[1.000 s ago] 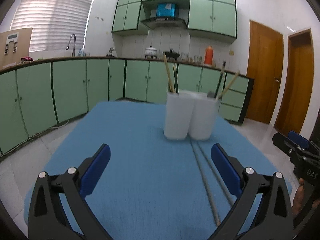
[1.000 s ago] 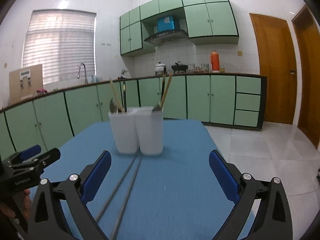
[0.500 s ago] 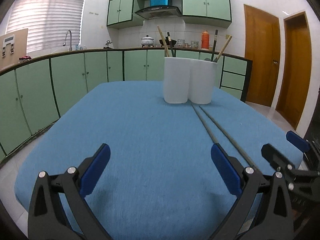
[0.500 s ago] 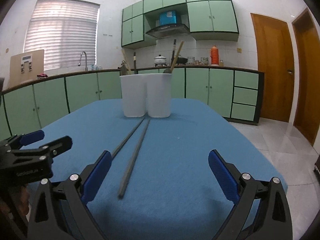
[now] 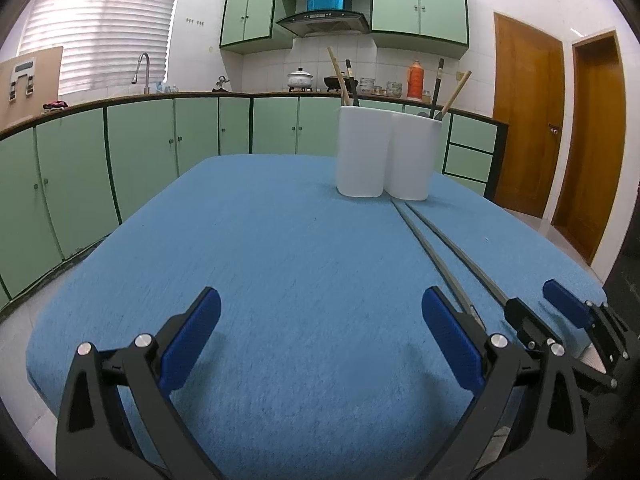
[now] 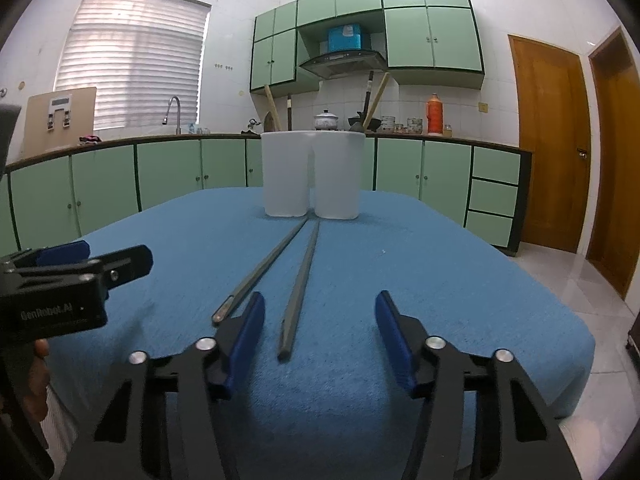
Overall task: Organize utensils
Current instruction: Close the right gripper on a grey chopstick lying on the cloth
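Grey chopsticks lie before the white holder: thin, stiff, probably slippery. My right gripper, fingers apart, should pinch one near its end; left gripper gapes empty.

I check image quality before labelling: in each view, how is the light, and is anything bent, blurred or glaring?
Left wrist view: even indoor light; the bright window with white blinds washes out; the green cabinet row bows from fisheye; the blue tablecloth stays sharp. Right wrist view: glare on the white wall tiles; the two grey chopsticks blur slightly at their near ends.
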Demonstrator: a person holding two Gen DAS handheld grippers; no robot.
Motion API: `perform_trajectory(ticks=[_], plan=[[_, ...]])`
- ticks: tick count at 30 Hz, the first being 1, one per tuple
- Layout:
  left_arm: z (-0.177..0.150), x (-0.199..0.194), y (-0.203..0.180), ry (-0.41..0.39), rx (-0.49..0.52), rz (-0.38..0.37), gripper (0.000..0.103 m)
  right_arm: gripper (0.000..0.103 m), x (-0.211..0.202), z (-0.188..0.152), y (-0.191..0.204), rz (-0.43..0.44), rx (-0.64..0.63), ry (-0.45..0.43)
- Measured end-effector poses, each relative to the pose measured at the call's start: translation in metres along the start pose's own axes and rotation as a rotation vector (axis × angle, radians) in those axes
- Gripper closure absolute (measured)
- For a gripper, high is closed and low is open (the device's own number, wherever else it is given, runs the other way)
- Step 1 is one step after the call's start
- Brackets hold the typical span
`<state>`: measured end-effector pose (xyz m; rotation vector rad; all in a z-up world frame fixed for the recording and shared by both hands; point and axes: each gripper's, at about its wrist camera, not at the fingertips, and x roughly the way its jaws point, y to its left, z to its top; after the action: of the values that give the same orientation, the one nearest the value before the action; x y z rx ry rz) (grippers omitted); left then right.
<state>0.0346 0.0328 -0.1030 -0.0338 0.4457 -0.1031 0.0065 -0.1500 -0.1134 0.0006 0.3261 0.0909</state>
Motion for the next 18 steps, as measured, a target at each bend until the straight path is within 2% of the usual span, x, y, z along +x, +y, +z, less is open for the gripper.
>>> perform_trajectory(ticks=[2, 6, 8, 18], plan=[[0.000, 0.000, 0.000, 0.000, -0.003, -0.001, 0.005, 0.060, 0.001, -0.003, 0.002, 0.001, -0.003, 0.007], [0.003, 0.003, -0.001, 0.001, -0.007, -0.001, 0.005, 0.068, 0.002, -0.003, 0.004, -0.004, -0.012, -0.002], [0.004, 0.003, 0.000, 0.001, -0.010, -0.001, 0.005, 0.075, 0.002, -0.004, 0.006, -0.004, -0.020, -0.008], [0.002, 0.002, -0.002, 0.002, -0.012, -0.007, 0.005, 0.095, 0.002, -0.005, 0.012, 0.006, -0.036, -0.019]])
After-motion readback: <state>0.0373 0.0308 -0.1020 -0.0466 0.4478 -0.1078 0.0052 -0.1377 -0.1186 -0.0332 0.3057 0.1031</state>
